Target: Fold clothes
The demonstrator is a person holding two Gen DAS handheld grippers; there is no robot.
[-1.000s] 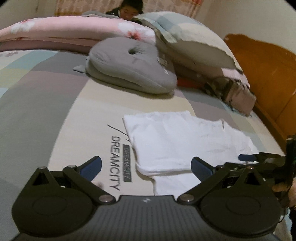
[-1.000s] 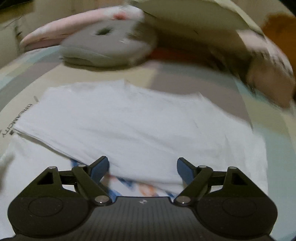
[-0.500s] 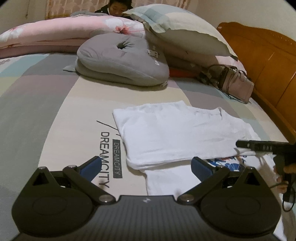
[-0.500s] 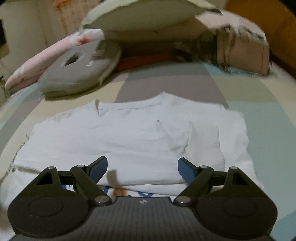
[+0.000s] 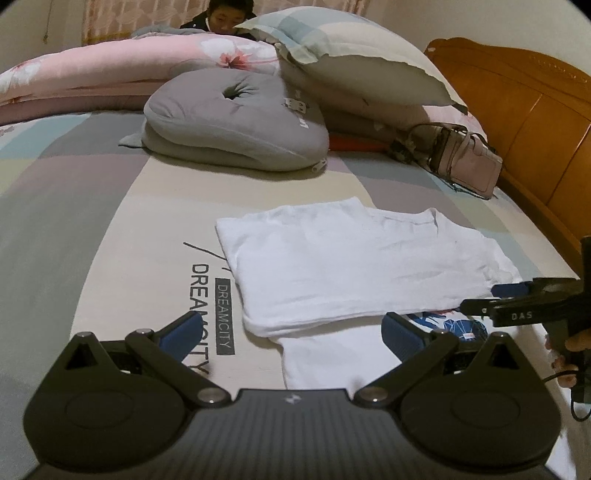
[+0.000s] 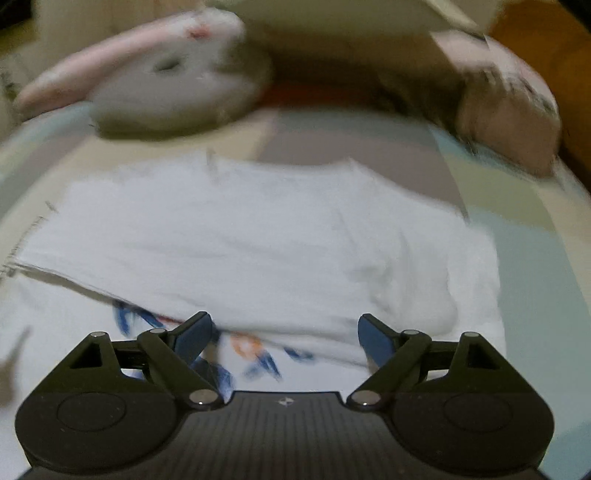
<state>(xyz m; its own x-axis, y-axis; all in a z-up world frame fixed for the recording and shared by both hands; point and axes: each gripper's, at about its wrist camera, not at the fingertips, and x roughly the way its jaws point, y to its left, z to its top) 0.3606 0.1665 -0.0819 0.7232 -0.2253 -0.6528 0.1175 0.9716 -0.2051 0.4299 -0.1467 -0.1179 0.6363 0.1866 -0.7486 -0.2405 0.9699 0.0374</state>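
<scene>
Your white T-shirt (image 5: 354,266) lies flat on the bed (image 5: 110,206), partly folded: the upper layer is doubled over toward you, and its folded edge runs across the near side. Below that edge a strip of the shirt's front shows, with a blue and orange print (image 6: 251,350).

Left tongs (image 5: 291,330): jaws spread wide, nothing between them. They hang over the near left corner of the shirt, with the fold edge and the lower layer visible in the gap. The left blue pad is over the bedsheet lettering "DREAMCITY" (image 5: 205,314); the right pad sits over the shirt.

Right tongs (image 6: 284,334): jaws also stand wide, with no cloth pinched. They sit just above the printed strip at the near edge of the fold. This view is blurred, so you cannot tell whether the pads brush the fabric. In the left wrist view the same tool enters from the right edge, over the right end of the shirt, and your hand (image 5: 570,349) grips its handle.

Beyond the shirt, well apart from it: a grey cushion (image 5: 240,118) with a dimple in the middle, a large pale pillow (image 5: 354,62), a pink floral quilt (image 5: 122,70), and a pink handbag (image 5: 465,158) beside the wooden headboard (image 5: 524,122). A person (image 5: 225,18) sits behind the quilt.
</scene>
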